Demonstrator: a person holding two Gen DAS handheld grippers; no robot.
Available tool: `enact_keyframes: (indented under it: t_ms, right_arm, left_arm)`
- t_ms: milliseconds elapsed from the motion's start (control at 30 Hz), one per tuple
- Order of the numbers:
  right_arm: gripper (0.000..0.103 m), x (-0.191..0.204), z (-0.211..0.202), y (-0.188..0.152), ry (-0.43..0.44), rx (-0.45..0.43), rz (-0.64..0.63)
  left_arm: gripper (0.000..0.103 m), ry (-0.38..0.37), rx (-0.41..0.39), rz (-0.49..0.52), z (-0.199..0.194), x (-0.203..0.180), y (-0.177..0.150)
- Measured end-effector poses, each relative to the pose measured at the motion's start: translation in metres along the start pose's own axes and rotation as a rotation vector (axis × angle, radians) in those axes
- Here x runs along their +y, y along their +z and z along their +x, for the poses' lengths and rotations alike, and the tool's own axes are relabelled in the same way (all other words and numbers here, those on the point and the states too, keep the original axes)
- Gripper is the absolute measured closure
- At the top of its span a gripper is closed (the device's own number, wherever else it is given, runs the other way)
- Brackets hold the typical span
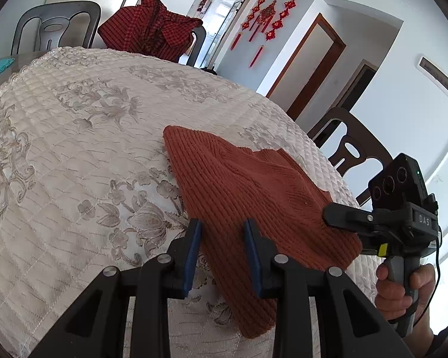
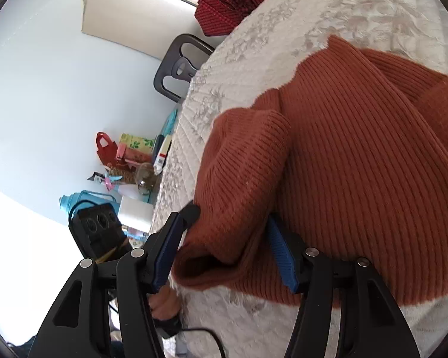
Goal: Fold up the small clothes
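A rust-orange ribbed knit garment (image 1: pixel 248 188) lies partly folded on the quilted floral tablecloth (image 1: pixel 74 137). My left gripper (image 1: pixel 222 235) is open, its blue-padded fingers straddling the garment's near left edge just above the cloth. My right gripper (image 1: pixel 331 217) reaches to the garment's right corner. In the right wrist view the right gripper (image 2: pixel 228 223) is open around a bunched fold of the garment (image 2: pixel 343 149), with cloth lying between the pads. The left gripper's body (image 2: pixel 98 229) shows at the lower left there.
A red checked garment (image 1: pixel 152 26) is draped over a dark chair back at the table's far side. Another dark chair (image 1: pixel 352 152) stands at the right edge. Bags, a bottle and clutter (image 2: pixel 128 161) sit at one end of the table.
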State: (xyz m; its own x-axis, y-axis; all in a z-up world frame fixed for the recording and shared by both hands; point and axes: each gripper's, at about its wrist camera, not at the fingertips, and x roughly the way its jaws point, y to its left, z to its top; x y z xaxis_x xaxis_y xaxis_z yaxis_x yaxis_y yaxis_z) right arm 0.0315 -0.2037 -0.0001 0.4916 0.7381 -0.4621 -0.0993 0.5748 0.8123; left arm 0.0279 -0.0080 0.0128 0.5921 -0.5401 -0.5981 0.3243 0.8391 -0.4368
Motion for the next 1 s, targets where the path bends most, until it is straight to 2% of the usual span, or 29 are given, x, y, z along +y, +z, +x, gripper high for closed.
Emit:
enact_keyframes:
  t_ms: [33, 67, 100, 133, 233, 400, 567, 633, 733, 767, 833, 1000]
  right_arm:
    - [0.05, 0.002, 0.001, 0.0, -0.018, -0.007, -0.017]
    - [0.061, 0.001, 0.004, 0.001, -0.036, -0.005, -0.025]
    - [0.068, 0.0, 0.007, 0.002, -0.055, 0.0, -0.024]
    - [0.081, -0.003, 0.009, 0.002, -0.073, 0.002, -0.021]
    - [0.087, -0.004, 0.005, 0.004, -0.079, -0.016, -0.031]
    - [0.088, 0.013, -0.031, 0.01, -0.092, -0.097, -0.128]
    - [0.088, 0.007, -0.077, 0.012, -0.142, -0.186, -0.166]
    - [0.088, -0.012, -0.085, 0.011, -0.182, -0.188, -0.141]
    - [0.088, -0.055, -0.083, 0.005, -0.253, -0.154, -0.037]
    - [0.088, -0.061, -0.082, 0.004, -0.249, -0.152, -0.02]
    - [0.088, -0.065, -0.085, 0.001, -0.214, -0.173, -0.008]
    - [0.086, -0.055, -0.083, 0.005, -0.256, -0.16, -0.069]
  left_arm:
    - [0.071, -0.001, 0.0, -0.002, 0.0, 0.0, 0.0]
    - [0.071, -0.002, 0.001, -0.003, 0.0, 0.001, 0.0]
    - [0.071, 0.0, 0.001, -0.002, 0.0, 0.0, 0.0]
    - [0.071, 0.001, 0.001, 0.0, 0.0, 0.0, 0.0]
    - [0.071, 0.012, -0.002, 0.021, -0.001, -0.004, 0.002]
    - [0.071, -0.016, -0.023, 0.077, -0.003, -0.027, 0.013]
    - [0.071, -0.079, -0.015, 0.133, 0.006, -0.056, 0.018]
    - [0.071, -0.094, 0.013, 0.146, 0.016, -0.064, 0.015]
    - [0.071, -0.095, 0.055, 0.158, 0.029, -0.068, 0.008]
    - [0.069, -0.093, 0.058, 0.159, 0.03, -0.068, 0.005]
    - [0.069, -0.088, 0.056, 0.165, 0.028, -0.069, 0.003]
    - [0.069, -0.066, 0.043, 0.158, 0.018, -0.07, 0.008]
